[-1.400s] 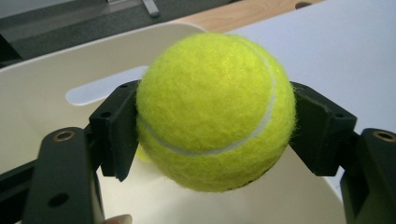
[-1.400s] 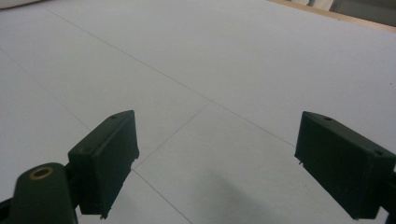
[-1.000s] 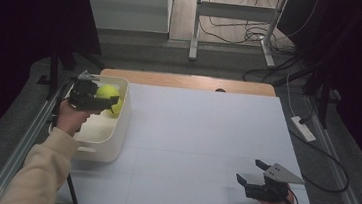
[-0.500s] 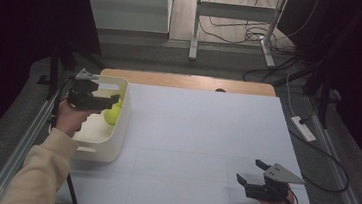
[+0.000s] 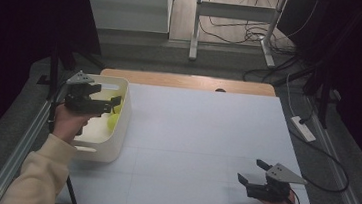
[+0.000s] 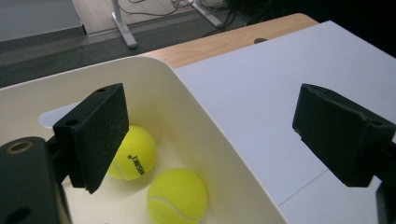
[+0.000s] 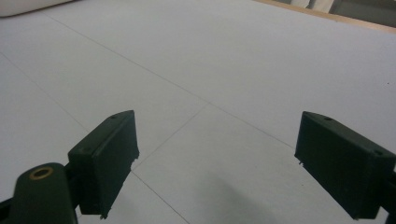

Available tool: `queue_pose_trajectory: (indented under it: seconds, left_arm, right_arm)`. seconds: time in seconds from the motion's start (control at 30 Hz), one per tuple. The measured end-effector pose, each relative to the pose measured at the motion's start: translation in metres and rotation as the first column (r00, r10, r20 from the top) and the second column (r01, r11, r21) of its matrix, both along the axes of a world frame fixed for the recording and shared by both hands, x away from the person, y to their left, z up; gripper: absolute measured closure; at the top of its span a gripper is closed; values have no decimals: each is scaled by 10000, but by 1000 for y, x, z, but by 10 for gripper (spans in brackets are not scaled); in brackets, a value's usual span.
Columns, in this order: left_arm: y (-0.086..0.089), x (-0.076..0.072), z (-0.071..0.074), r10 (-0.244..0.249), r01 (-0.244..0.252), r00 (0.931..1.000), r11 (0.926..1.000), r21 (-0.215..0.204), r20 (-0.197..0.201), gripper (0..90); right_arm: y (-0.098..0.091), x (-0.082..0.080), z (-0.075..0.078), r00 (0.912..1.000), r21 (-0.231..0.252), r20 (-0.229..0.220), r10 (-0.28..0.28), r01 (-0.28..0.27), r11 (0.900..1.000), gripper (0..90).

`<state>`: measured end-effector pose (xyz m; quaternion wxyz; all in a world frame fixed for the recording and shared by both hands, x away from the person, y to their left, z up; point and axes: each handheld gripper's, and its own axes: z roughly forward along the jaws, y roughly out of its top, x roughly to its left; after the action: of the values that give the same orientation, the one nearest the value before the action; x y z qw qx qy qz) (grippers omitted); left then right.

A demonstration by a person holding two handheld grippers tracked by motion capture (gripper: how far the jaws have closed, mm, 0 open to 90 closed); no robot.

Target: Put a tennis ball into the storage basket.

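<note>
Left gripper (image 5: 114, 103) hovers over the cream plastic bin (image 5: 122, 126) at left, jaws just opened wide, empty. Two yellow tennis balls (image 6: 176, 196) lie inside: drop step looks done. Right gripper (image 5: 251, 175), near right, open, empty. Next: withdraw left.

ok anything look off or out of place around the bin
Nothing stands out. The white bin sits upright at the table's left edge with two tennis balls lying inside it. The left tongs hang open over the bin's rim, holding nothing. Nothing looks spilled or damaged.
</note>
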<state>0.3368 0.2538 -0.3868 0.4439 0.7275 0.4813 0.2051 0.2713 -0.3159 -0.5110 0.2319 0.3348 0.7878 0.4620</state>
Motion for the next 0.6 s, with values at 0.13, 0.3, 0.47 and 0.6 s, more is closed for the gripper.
queue_pose_trajectory:
  seconds: [0.13, 0.3, 0.47, 0.6]
  left_arm:
    - [-4, -6, -1, -237, 239, 9996, 9996, -128, 170, 114]
    - [-11, -16, 1, -612, 625, 9970, 9977, -275, 472, 116]
    - [-17, -24, 0, -907, 927, 9940, 9952, -316, 609, 116]
    - [-21, -30, -1, -1123, 1165, 9915, 9911, -638, 662, 115]
  right_arm:
    - [1, 0, 1, 10000, 32, 45, 54, -54, 10000, 130]
    - [3, 1, 0, 9999, -39, 29, 129, -129, 9999, 130]
    - [4, 2, 0, 9999, -92, 21, 102, -102, 9999, 130]
    - [5, 2, 1, 9999, -127, 20, 147, -147, 9998, 130]
